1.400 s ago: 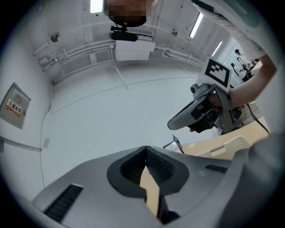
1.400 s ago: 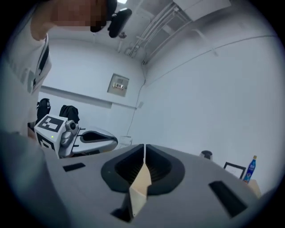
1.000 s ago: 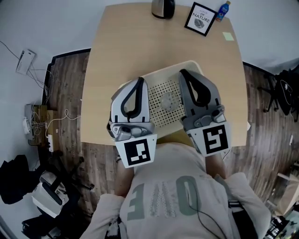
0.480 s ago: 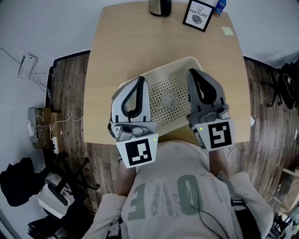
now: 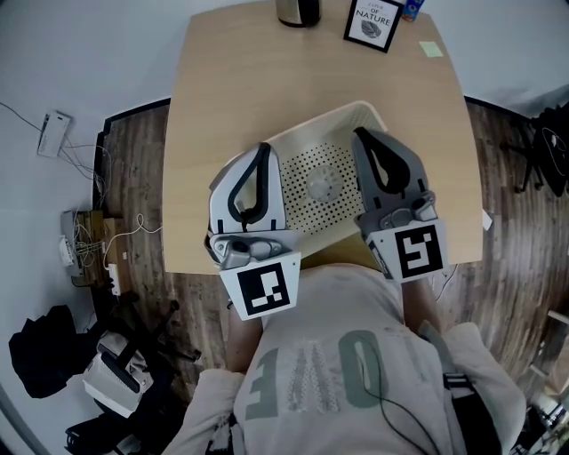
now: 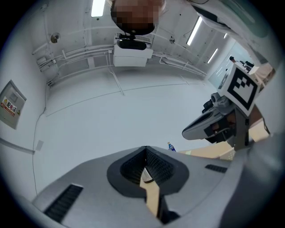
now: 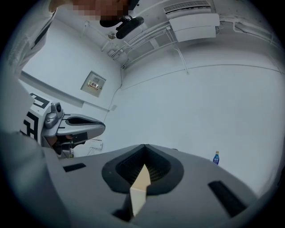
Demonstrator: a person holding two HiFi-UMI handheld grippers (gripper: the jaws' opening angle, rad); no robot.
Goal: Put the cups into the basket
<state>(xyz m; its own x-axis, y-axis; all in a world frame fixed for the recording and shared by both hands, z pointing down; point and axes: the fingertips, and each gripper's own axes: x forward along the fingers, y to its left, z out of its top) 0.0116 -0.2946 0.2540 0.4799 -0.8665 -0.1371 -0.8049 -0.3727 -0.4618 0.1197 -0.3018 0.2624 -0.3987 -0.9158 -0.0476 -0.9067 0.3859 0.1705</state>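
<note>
A cream basket point(image 5: 348, 114) with a perforated floor stands on the wooden table point(image 5: 231, 89), near its front edge. Both grippers hover over it, jaws pointing away from the person. My left gripper point(image 5: 264, 149) is above the basket's left rim and shut, with nothing between its jaws point(image 6: 145, 149). My right gripper point(image 5: 359, 135) is above the right side, also shut and empty point(image 7: 144, 147). I see no cup in the basket or in either gripper. A dark metal vessel point(image 5: 296, 9) stands at the table's far edge.
A framed picture point(image 5: 372, 21), a blue bottle point(image 7: 216, 157) and a green note point(image 5: 432, 50) sit at the far right of the table. Cables and a power strip point(image 5: 89, 258) lie on the wood floor to the left.
The head view has drifted, so the table sits slightly higher in the picture. The right gripper has shifted a little to the right. Both grippers stay shut over the basket.
</note>
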